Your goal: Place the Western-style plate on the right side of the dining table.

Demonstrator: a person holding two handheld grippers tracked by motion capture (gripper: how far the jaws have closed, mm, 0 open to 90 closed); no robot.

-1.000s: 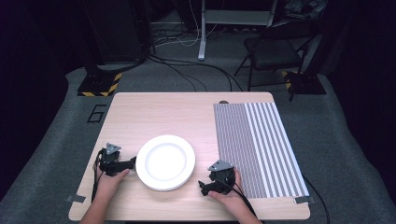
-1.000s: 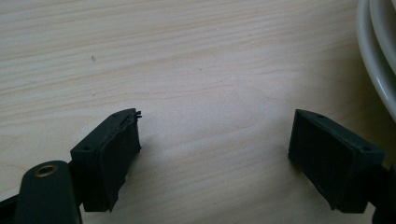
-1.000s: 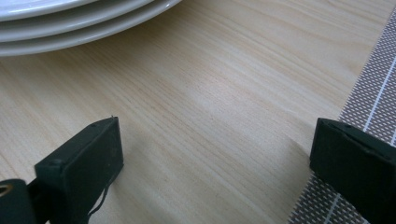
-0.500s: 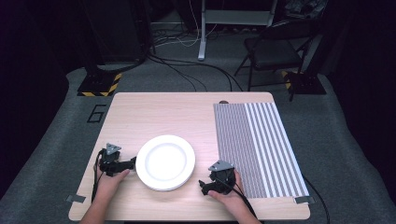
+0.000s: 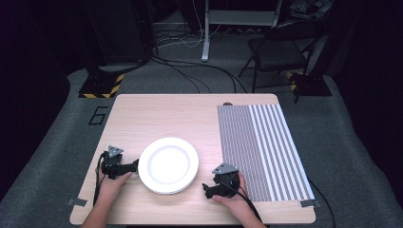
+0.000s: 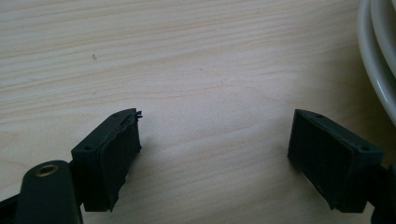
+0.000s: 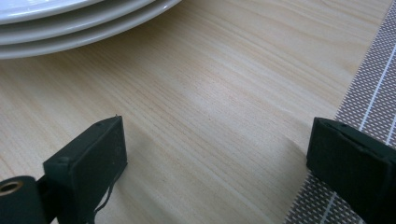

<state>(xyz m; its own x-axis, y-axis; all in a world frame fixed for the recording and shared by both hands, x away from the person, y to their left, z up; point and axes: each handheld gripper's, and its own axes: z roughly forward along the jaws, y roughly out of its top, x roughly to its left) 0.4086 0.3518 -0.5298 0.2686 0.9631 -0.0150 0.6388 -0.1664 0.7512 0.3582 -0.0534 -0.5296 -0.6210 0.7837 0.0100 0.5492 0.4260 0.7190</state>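
Observation:
A stack of white plates (image 5: 168, 165) sits on the wooden table (image 5: 180, 116), near its front edge. My left gripper (image 5: 135, 166) rests on the table just left of the stack, open, with bare wood between its jaws; the plates' rim (image 6: 379, 60) curves past at the right edge of the left gripper view. My right gripper (image 5: 207, 189) lies right of the stack, open and holding nothing. In the right gripper view the stacked plate rims (image 7: 79, 25) show at top left and the striped mat (image 7: 373, 102) at right.
A grey-and-white striped placemat (image 5: 260, 147) covers the table's right part. Behind the table stand a folding chair (image 5: 280, 52), a metal stand and cables on the floor. Bare wood lies behind the plates.

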